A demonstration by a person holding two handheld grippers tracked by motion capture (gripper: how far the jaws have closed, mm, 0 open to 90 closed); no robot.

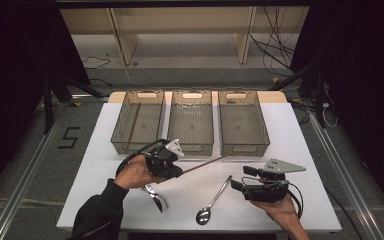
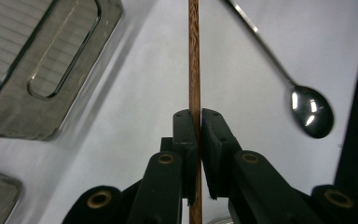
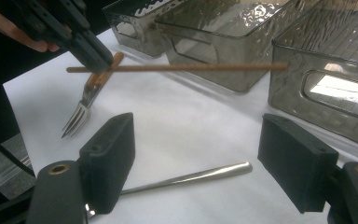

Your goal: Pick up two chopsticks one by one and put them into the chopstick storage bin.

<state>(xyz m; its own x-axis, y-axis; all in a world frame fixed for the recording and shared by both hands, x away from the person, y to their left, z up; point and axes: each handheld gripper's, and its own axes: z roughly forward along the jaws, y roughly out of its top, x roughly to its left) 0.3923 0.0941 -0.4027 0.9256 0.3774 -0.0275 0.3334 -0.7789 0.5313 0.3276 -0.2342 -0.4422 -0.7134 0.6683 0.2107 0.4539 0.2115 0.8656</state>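
The left gripper (image 2: pixel 198 122) clamps its flat black fingers (image 2: pixel 184 140) on a slender, round, brown wooden chopstick (image 2: pixel 194 56), holding it clear of the matte white bench (image 1: pixel 280 130) in front of three ribbed, translucent grey plastic bins (image 1: pixel 192 122). The right gripper (image 3: pixel 200 158) rests with its blocky fingers wide apart, gripping nothing. A polished steel long-handled spoon (image 1: pixel 211 202) and a wooden-handled steel fork (image 3: pixel 86 100) lie flat on the bench.

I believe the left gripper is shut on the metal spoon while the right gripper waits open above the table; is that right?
Not quite: the left gripper is shut on the thin wooden stick, as the left gripper view shows. The spoon lies loose on the table. The right gripper does wait open.
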